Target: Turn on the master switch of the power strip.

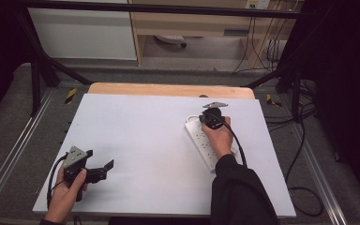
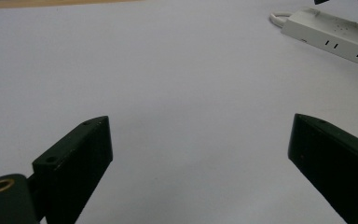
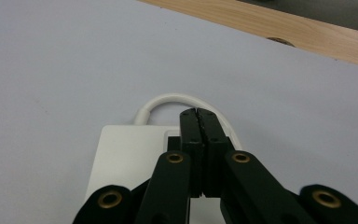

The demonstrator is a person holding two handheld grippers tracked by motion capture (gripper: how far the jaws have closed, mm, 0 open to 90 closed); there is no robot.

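Now our left gripper (image 1: 101,169) idles at the desk's (image 1: 136,136) near-left corner, jaws wide apart. Right of centre lies the white power strip (image 1: 201,136); our right gripper (image 3: 199,122), jaws pressed together, hovers at its cord end, so any press should go straight down, gently.

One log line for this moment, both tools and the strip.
left tool: open, empty, near-left of table | right tool: shut, over cord end of power strip | strip: flat on white board

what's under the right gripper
The white power strip lies under the right gripper, whose jaws are shut above its cable end. The hand covers the strip's middle, so its sockets there cannot be seen.
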